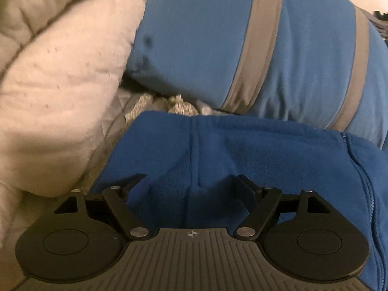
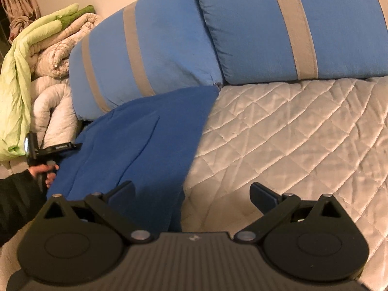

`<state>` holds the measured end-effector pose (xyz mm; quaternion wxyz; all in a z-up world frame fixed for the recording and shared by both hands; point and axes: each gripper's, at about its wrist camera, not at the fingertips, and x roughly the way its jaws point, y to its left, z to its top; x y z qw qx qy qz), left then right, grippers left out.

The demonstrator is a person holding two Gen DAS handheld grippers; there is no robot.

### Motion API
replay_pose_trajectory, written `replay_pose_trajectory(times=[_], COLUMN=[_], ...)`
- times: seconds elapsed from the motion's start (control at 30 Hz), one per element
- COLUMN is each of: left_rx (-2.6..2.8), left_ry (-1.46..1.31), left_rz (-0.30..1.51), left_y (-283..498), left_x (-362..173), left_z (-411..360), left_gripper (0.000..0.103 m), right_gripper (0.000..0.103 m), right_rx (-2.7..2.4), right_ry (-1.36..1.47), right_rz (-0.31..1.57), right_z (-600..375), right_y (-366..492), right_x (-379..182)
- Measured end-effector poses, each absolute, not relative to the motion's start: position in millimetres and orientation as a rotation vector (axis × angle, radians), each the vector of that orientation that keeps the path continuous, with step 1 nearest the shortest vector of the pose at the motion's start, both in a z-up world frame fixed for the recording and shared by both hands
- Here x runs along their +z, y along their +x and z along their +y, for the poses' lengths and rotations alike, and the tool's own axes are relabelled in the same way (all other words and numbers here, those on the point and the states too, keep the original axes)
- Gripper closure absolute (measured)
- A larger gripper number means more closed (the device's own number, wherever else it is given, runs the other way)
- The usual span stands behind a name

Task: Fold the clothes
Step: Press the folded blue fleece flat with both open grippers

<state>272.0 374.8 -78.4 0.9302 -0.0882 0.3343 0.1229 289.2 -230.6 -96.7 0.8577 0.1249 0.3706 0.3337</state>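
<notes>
A royal blue fleece zip jacket (image 1: 230, 155) lies on the quilted bed, its zipper running down the right side in the left wrist view. My left gripper (image 1: 190, 181) is open, its fingers spread low over the jacket's fabric. The jacket also shows in the right wrist view (image 2: 135, 140), spread flat on the left part of the bed. My right gripper (image 2: 192, 192) is open and empty, over the jacket's right edge where it meets the quilt. The left gripper (image 2: 70, 146), held by a hand, shows at the jacket's far left edge in the right wrist view.
Two blue pillows with grey stripes (image 2: 150, 53) (image 2: 291, 24) lean at the head of the bed. A cream quilted bedspread (image 2: 291, 133) covers the bed. A white puffy duvet (image 1: 53, 77) sits left of the jacket. Green and beige bedding (image 2: 31, 53) is piled at far left.
</notes>
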Motion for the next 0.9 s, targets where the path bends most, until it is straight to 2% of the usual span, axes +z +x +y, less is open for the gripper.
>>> replay_pose_trajectory(times=[0.27,0.4,0.63,0.9], left_rx=[0.28,0.339,0.393,0.284], left_ry=[-0.127,-0.09,-0.078,-0.13], left_rz=[0.632,0.648,0.74,0.658], left_y=[265.7,264.8,268.8,264.0], left_x=[-77.3,-70.6,-48.2,-6.2], left_z=[363.0,353.4,337.2,305.4], left_gripper=[0.022,0.018,0.018,0.018], right_gripper=[0.001,0.001,0.001,0.001], right_rx=[0.681,0.661,0.628,0.616], right_ry=[0.265,0.264,0.276,0.289], right_rz=[0.792,0.795,0.8,0.805], right_z=[-231.1,-232.9,-236.6,-240.4], right_y=[291.2,293.3,294.8,294.8], right_x=[-98.6,-99.6,-102.6,-102.4])
